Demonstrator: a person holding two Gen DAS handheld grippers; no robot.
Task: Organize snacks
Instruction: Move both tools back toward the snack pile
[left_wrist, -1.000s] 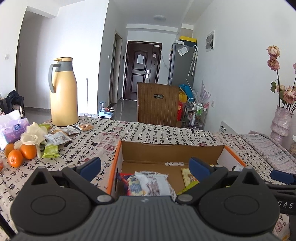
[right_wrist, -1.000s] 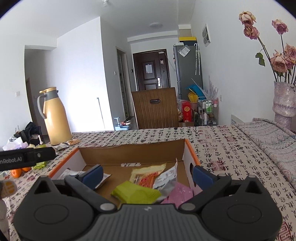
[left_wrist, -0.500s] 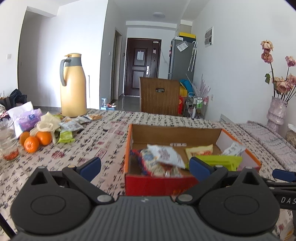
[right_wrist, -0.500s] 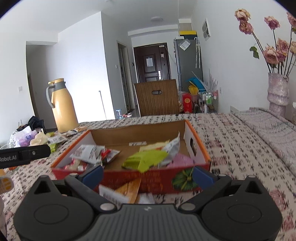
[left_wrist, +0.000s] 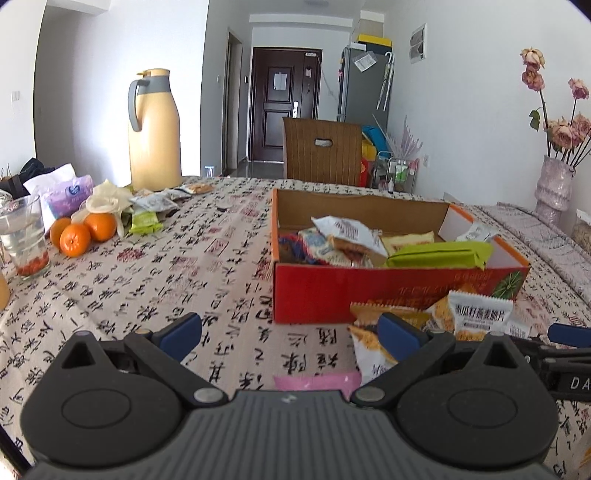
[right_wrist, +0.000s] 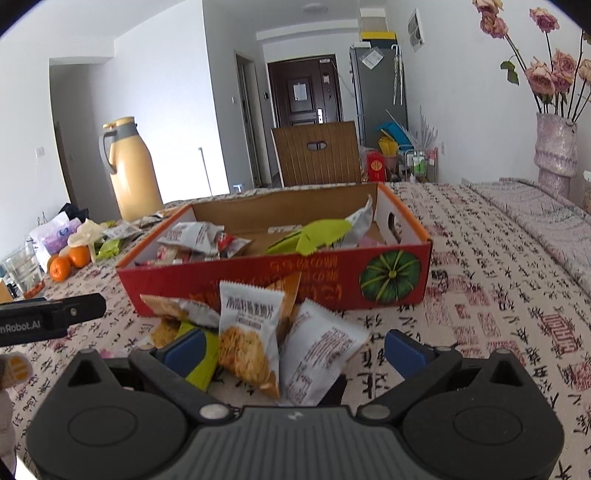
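1. The left gripper (left_wrist: 290, 334) has its blue-padded fingers (left_wrist: 180, 331) spread wide apart with only printed tablecloth (left_wrist: 159, 280) between them; they hold nothing.
2. The right gripper (right_wrist: 293, 349) is likewise spread wide and grips nothing. Loose packets lie on the cloth between its fingers, none of them pinched.
3. The snack box (right_wrist: 280, 273), a shallow red and orange carton, sits ahead of both grippers. Its long axis runs crosswise to the fingers and its open top faces up.
4. In the right wrist view, the box's near wall carries yellow characters printed upside down, too blurred to read, and a green pumpkin picture (right_wrist: 390, 275) toward the right finger's side.
5. Inside the box lie several wrappers in a jumble; a lime-green packet (left_wrist: 439, 254) lies lengthwise along the near wall.
6. Between the right fingers, a white packet with an orange photo (right_wrist: 249, 332) stands nearly upright with its top edge toward the box. It bears Chinese lettering that I cannot read reliably.
7. A plain white packet (right_wrist: 317, 350) leans beside it on the right finger's side, its printed back showing.
8. A pink packet (left_wrist: 317, 380) lies flat just ahead of the left gripper's body.
9. Seen from the right wrist, the left gripper's arm reads "nRobot.AI".
10. Far beyond the left finger stand a yellow thermos (left_wrist: 153, 129), oranges (left_wrist: 75, 234) and a glass (left_wrist: 24, 236).
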